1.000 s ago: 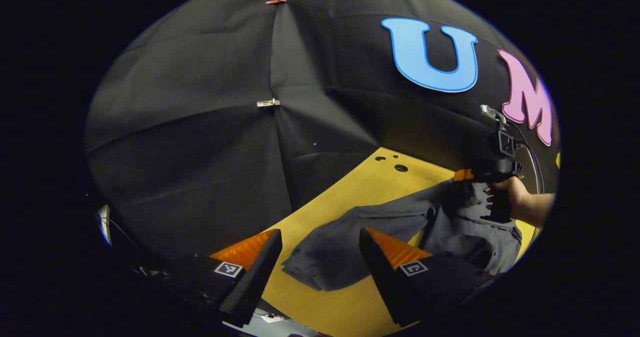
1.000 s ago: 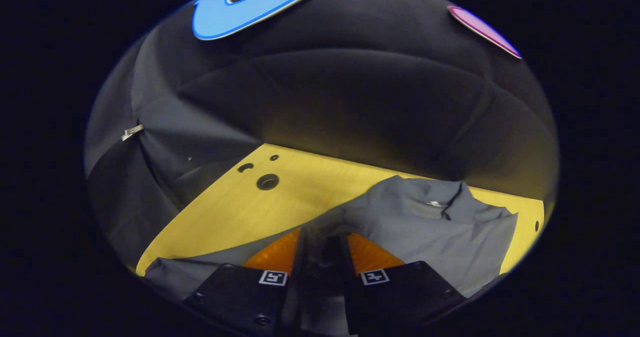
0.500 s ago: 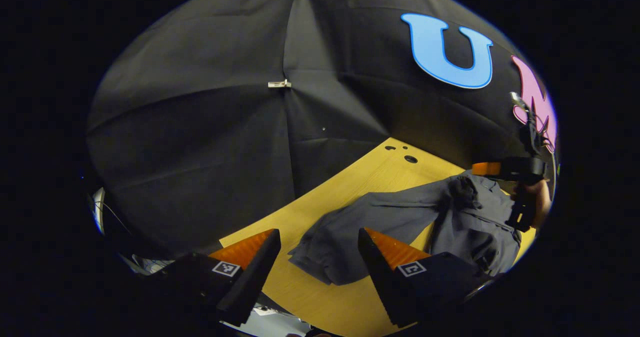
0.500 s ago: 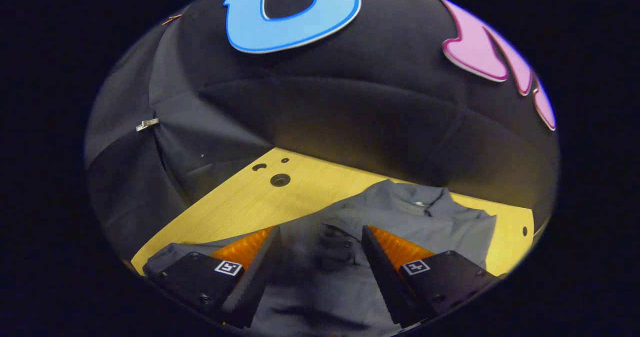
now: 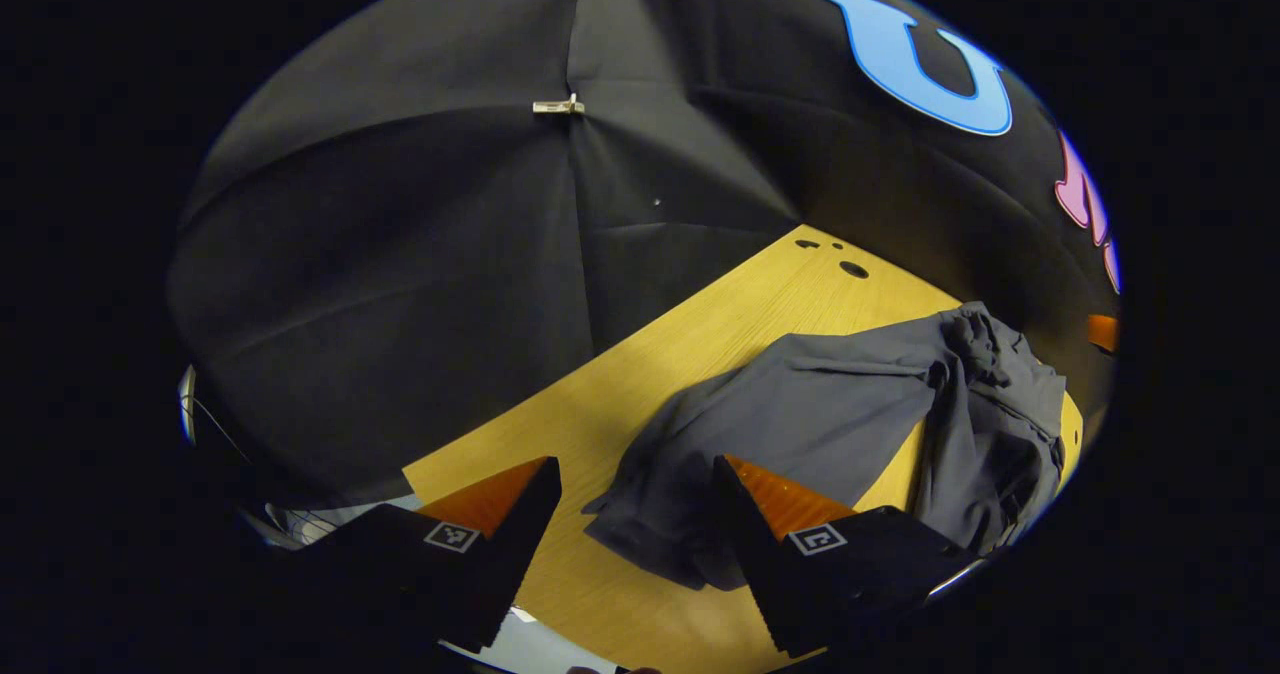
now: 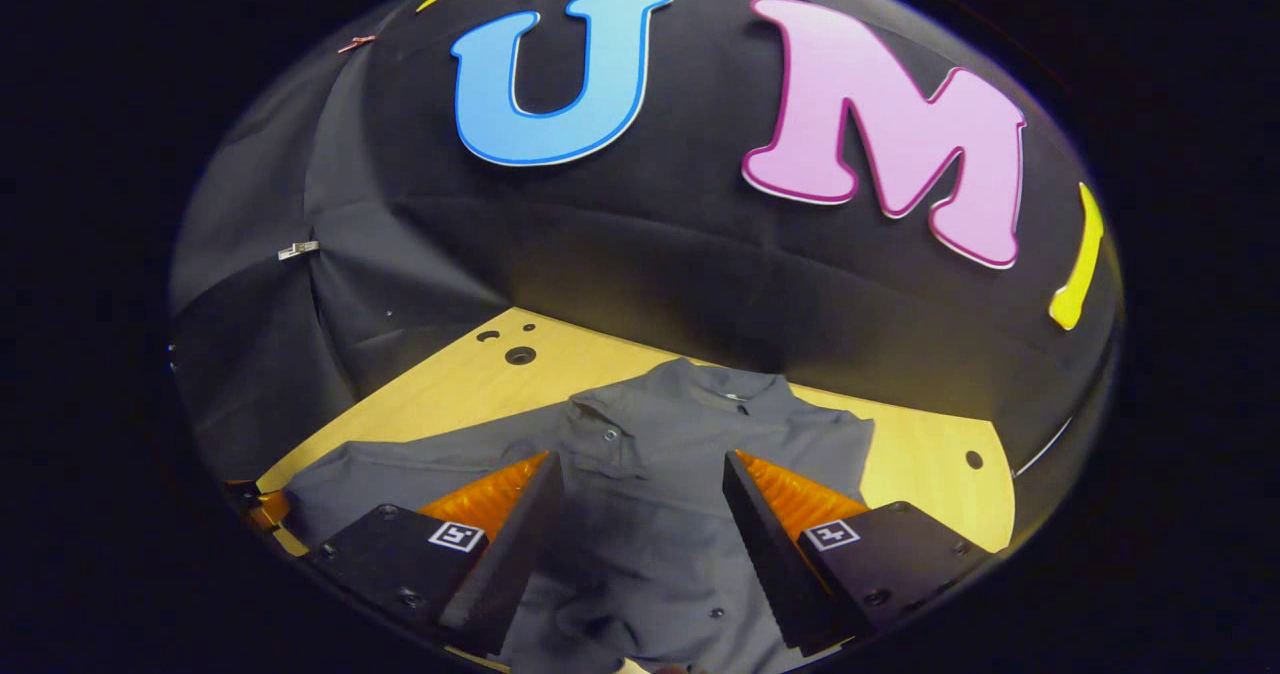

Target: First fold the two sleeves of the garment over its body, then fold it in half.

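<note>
I'm looking along my left gripper (image 5: 632, 514) and its fingers are standing wide apart with nothing between them, hovering above the near edge of the table (image 5: 700, 324). The shirt (image 5: 850, 424) is lying on the table, dark grey, spreading from the middle toward the right edge. One sleeve (image 5: 660, 514) is stretching out toward me, its cuff end resting just ahead of the left gripper's gap, apart from both fingers. At the far end of the shirt a bunched ridge of cloth (image 5: 985, 344) is piling up near the right edge; from this angle I am guessing it is the other sleeve thrown over the body, but the folds are too crumpled to be sure.

In the right gripper view my right gripper (image 6: 640, 544) is also gaping wide and gripping nothing, hanging over the shirt's (image 6: 660, 474) buttoned front. The collar (image 6: 735, 394) is pointing toward the far edge of the table (image 6: 900, 454), close to the booth wall (image 6: 640, 254). The shirt's sleeve (image 6: 400, 464) is running off toward the left edge. Three dark holes (image 6: 519, 355) are sitting near the table's far left corner, well apart from the cloth. A small metal clip (image 6: 297, 250) is pinching the wall cloth at the left.
</note>
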Tool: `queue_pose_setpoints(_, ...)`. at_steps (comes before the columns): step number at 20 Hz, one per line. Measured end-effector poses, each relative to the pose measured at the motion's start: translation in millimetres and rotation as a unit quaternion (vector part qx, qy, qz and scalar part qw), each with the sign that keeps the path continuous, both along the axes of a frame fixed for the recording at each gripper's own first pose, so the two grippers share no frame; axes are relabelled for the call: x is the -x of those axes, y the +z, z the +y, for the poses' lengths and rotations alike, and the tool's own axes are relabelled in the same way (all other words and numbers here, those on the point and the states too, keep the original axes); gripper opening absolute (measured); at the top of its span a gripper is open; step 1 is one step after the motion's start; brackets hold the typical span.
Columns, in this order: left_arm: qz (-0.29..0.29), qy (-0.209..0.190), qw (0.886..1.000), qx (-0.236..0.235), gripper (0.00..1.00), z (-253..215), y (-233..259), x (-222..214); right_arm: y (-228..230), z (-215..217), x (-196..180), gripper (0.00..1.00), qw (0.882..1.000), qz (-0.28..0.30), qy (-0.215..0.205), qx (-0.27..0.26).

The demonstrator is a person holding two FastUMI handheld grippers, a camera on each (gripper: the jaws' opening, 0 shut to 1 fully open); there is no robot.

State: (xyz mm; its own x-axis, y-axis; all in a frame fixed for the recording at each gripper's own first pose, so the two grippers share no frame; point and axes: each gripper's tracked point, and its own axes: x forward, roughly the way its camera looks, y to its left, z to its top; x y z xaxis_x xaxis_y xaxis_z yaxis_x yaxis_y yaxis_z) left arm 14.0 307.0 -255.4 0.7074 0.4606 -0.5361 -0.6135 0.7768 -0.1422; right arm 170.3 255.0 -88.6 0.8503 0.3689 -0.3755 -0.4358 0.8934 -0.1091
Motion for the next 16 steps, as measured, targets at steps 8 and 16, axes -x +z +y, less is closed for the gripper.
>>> queue_pose_setpoints(8, 0.032, -0.030, 0.999, 0.032, 0.95, -2.1, -32.3, -7.4, 25.6, -60.8, 41.5, 0.98, 0.999, -0.021, -0.047, 0.003)
queue_pose_setpoints(16, 0.061, -0.061, 0.996, 0.003, 0.75, -11.5, -39.8, -17.4, 36.6, -124.2, 62.1, 0.98, 0.995, -0.036, -0.091, 0.019)
